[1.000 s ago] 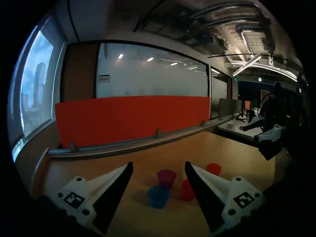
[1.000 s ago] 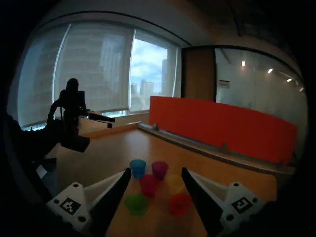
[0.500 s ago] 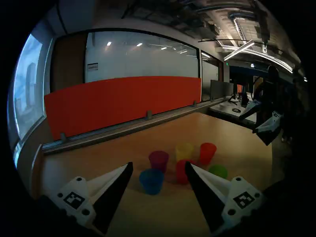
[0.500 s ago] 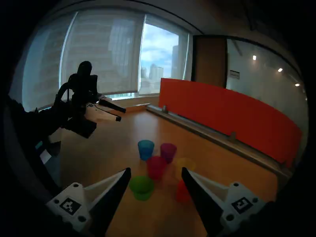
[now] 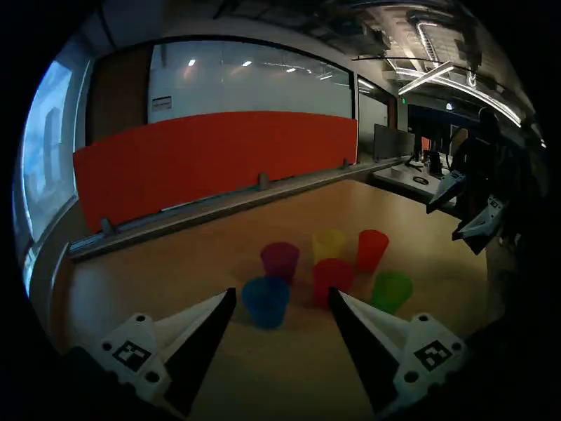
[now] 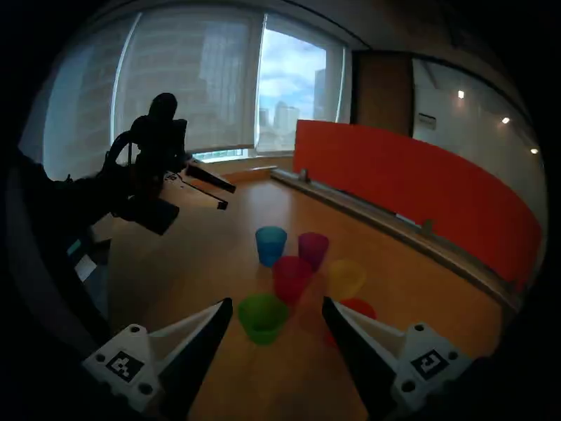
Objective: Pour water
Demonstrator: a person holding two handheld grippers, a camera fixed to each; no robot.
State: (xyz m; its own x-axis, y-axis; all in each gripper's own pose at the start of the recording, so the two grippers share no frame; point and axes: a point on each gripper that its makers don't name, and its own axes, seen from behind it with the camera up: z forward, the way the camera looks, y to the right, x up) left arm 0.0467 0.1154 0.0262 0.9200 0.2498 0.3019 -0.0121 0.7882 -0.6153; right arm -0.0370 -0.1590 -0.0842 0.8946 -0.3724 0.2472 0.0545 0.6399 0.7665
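I hold both grippers low over the wooden table, one at each side of a small group of six cups. The jaws of my left gripper stand wide apart with nothing between them. The jaws of my right gripper are spread in the same way and are also empty.

The cups stand upright and close together, well apart from the orange partition at the far edge. In the left gripper view the blue cup is nearest to me, ahead of the opening, with the purple cup behind it. The red cup is in the middle, the yellow cup and the orange cup are behind it, and the green cup is at the far side. From my right gripper the green cup is the nearest one.

I think the jaws are open because no cup is chosen yet, and each gripper faces the cup on its own side. I cannot tell which cup has water in it; the light is too dim. The cups are so tightly grouped that a finger can easily knock a neighbour, so an outer cup seems the safer one to take.
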